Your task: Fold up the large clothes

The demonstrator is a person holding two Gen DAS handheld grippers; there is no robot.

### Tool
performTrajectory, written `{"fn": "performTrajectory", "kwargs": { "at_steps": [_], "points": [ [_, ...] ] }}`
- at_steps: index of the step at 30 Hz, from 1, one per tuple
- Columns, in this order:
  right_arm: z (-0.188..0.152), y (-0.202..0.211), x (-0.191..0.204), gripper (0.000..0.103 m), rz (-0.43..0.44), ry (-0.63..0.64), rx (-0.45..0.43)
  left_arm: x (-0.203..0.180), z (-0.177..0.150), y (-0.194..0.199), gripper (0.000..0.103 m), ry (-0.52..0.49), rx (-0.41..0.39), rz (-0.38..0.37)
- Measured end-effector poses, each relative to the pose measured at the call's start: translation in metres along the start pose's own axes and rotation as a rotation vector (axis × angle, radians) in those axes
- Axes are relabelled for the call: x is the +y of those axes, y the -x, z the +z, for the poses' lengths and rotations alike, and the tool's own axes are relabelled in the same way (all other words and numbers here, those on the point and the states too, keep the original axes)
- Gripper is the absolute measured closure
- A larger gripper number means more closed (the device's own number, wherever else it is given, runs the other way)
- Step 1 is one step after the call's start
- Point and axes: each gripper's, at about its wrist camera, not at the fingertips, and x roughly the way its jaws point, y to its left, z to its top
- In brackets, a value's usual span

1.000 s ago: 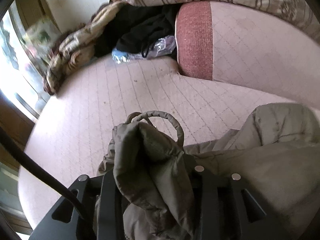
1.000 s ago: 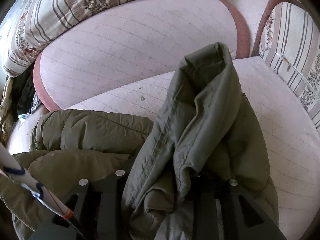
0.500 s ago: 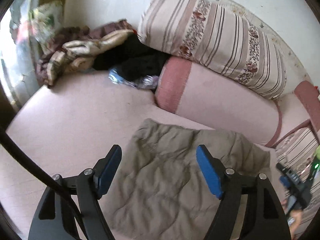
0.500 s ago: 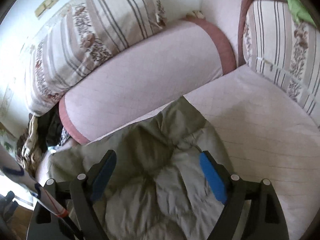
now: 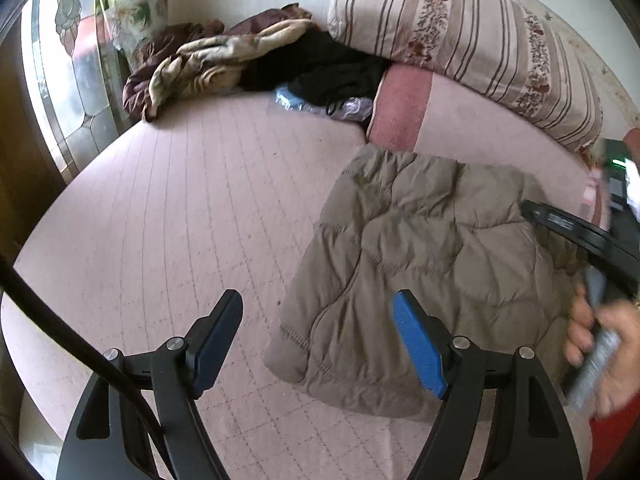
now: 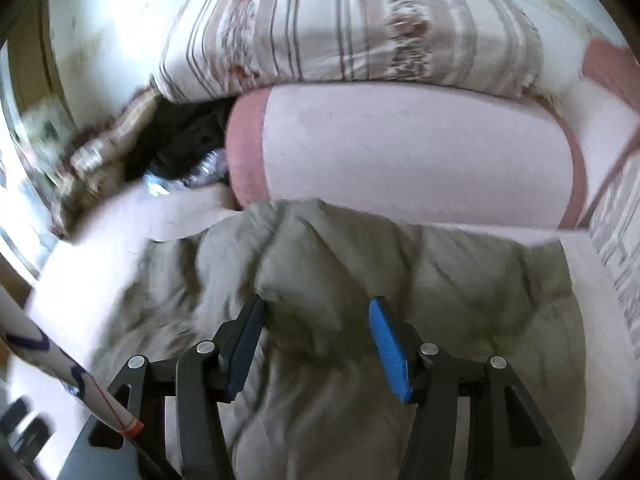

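An olive quilted jacket (image 5: 424,256) lies folded into a rough rectangle on the pink quilted sofa seat (image 5: 192,216), against the bolster. My left gripper (image 5: 318,316) is open and empty, above the jacket's near left edge. My right gripper (image 6: 316,320) is open and empty, hovering just over the jacket (image 6: 360,272). The right gripper's body and the hand holding it show at the right edge of the left wrist view (image 5: 596,248).
A pink bolster (image 5: 460,128) and a striped floral cushion (image 5: 460,36) back the seat. A heap of blankets and dark clothes (image 5: 248,60) lies at the far left corner beside a stained-glass window (image 5: 68,72). Another striped cushion (image 6: 620,240) stands at the right.
Both grippers let go of the jacket and opened. They rose and pulled back; the jacket now lies folded on the seat. The right wrist view is blurred by motion.
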Motion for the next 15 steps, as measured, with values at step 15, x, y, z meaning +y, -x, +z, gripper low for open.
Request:
{"fn": "performTrajectory", "kwargs": {
  "at_steps": [15],
  "points": [
    [0.004,-0.087,-0.034,0.033,-0.138,-0.137,0.098,0.009,-0.016,-0.021,0.026,0.019,0.036,0.008]
  ]
}}
